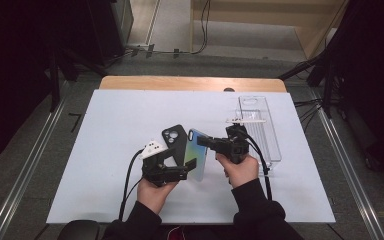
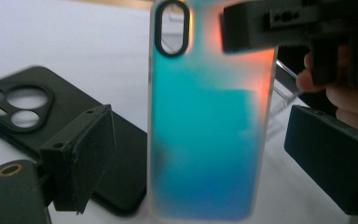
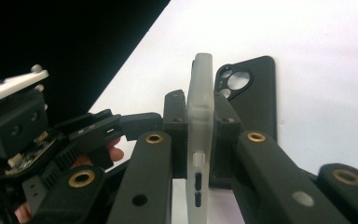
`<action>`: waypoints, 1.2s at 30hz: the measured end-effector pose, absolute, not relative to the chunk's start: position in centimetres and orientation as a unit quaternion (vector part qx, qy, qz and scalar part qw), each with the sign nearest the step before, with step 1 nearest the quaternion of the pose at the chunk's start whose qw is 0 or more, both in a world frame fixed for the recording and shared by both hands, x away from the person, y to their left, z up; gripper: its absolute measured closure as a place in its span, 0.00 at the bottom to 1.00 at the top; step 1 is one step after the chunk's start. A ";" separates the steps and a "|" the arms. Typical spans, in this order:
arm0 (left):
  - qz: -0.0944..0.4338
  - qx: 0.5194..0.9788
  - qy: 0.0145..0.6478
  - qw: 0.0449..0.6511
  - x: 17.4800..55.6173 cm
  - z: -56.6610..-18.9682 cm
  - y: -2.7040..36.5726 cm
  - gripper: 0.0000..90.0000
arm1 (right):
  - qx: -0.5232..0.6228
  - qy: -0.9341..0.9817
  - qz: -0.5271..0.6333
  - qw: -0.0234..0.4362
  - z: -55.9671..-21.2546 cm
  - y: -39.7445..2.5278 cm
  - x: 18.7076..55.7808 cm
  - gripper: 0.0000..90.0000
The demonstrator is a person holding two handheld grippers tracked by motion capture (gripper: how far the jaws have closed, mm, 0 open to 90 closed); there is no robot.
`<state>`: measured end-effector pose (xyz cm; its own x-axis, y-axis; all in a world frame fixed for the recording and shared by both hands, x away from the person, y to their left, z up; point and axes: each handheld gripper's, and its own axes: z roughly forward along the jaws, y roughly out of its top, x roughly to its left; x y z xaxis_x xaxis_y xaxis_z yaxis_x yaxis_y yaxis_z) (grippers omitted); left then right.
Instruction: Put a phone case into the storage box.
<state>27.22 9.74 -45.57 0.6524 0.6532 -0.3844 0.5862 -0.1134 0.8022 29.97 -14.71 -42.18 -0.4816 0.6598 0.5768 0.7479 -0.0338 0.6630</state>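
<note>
High view: the blue case (image 1: 198,154) is held up between both hands above the white surface (image 1: 110,120), beside the black case (image 1: 174,141) lying flat. The right tongs (image 1: 203,142) grip its upper end, the left tongs (image 1: 189,167) are at its lower edge.

Left gripper view: the blue case stands upright, camera hole on top, long axis vertical; the left tongs gape wide around it, not touching.

Right gripper view: the right tongs are clamped on the case's thin edge, probably steadying it for a handover.

Right tongs (image 3: 200,135) clamped, left tongs (image 2: 214,154) seemingly agape
</note>
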 end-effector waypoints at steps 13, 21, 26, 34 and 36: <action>-0.038 0.780 0.382 0.494 29.2 -44.7 11.6 0.16 | -0.444 -0.721 -0.531 -0.024 -41.9 -14.8 28.9 0.87; -0.050 0.809 0.347 0.473 30.1 -44.3 12.5 0.16 | -0.416 -0.734 -0.536 -0.018 -42.1 -15.4 28.8 0.87; -0.048 0.812 0.331 0.479 30.5 -43.8 13.2 0.18 | -0.401 -0.738 -0.543 -0.001 -42.0 -16.1 28.9 0.87; -0.066 0.831 0.276 0.478 31.1 -43.1 13.2 0.19 | -0.356 -0.753 -0.553 0.013 -41.7 -16.9 29.2 0.87; -0.070 0.838 0.253 0.479 31.1 -43.0 13.1 0.19 | -0.346 -0.757 -0.554 0.026 -41.7 -16.9 29.4 0.87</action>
<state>31.15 13.11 -42.99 0.8623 0.3566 -0.3596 0.4908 -0.4128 0.7673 29.40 -16.87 -41.67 -0.7594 0.4943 0.4230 0.5525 0.1465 0.8205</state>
